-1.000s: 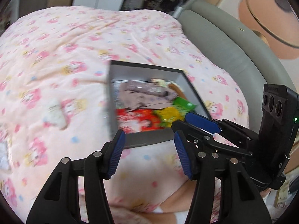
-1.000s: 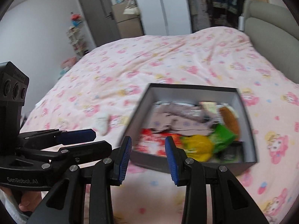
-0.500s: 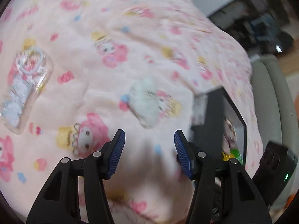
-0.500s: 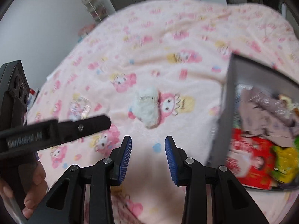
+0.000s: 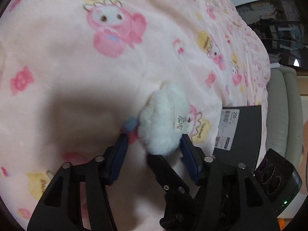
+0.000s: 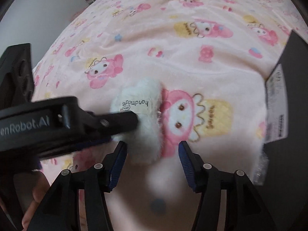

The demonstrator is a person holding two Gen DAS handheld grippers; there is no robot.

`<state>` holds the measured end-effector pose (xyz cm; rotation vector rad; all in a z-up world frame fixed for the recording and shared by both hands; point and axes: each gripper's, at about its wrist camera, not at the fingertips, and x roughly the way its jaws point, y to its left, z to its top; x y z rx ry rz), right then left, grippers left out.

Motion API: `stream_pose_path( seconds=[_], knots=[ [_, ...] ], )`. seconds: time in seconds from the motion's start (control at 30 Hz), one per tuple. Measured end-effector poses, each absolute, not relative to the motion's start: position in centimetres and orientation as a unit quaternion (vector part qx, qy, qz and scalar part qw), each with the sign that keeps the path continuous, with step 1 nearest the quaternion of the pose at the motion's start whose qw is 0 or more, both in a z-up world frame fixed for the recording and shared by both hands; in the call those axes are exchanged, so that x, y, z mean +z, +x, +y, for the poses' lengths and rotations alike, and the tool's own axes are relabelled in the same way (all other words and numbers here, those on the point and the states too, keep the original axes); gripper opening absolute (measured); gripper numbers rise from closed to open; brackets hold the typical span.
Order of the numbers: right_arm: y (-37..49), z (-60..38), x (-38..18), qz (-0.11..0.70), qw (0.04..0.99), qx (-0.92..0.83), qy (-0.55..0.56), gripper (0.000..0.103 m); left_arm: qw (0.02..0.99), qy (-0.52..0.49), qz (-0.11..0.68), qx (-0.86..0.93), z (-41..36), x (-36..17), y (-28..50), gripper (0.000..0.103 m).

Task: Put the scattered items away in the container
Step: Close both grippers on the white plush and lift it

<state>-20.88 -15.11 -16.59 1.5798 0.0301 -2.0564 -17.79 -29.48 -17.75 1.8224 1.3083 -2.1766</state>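
Note:
A white fluffy plush item (image 5: 163, 121) with a "handmade" tag lies on the pink cartoon-print blanket (image 5: 77, 57). My left gripper (image 5: 154, 144) is open with its blue pads on either side of the plush's near end. In the right wrist view the plush (image 6: 142, 104) lies just ahead and left of my open, empty right gripper (image 6: 152, 152), and the left gripper's fingers (image 6: 115, 123) reach onto it from the left. The dark grey box (image 5: 242, 134) stands to the right; its side wall (image 6: 288, 115) carries a white label.
A grey padded headboard (image 5: 283, 115) rises beyond the box. The blanket (image 6: 173, 38) spreads out to the left and far side. Shelves and a grey wall (image 6: 38, 9) lie past the bed's far edge.
Both grippers swung left from the box and dropped close to the plush. The left gripper now straddles it. The right gripper's jaws have opened wider.

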Motion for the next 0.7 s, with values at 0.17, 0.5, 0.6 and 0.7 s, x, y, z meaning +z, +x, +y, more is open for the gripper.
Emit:
stream_pose_path(
  seconds=[0.17,0.5,0.6,0.7],
  knots=[
    [-19.1,-15.2,-15.3,0.015,0.298,-0.771,0.562,0.022,-0.015,0.563,0.38,-0.734,-27.7,-15.2,-16.9,0.029],
    [-13.3,-10.8,-9.2,0.008,0.302,-0.795,0.527,0.02,-0.051,0.539,0.326,-0.775,-22.2,-9.7,-11.4,0.029],
    [-10.3,-8.3,-8.3,-0.006,0.309,-0.793,0.525,0.02,-0.07,0.55,0.303,-0.775,-19.3,-8.7,-9.1,0.029],
    [-7.4,-5.6,-7.8,-0.017,0.306,-0.799,0.518,0.02,-0.093,0.559,0.277,-0.776,-16.0,-7.8,-7.5,0.029]
  ],
)
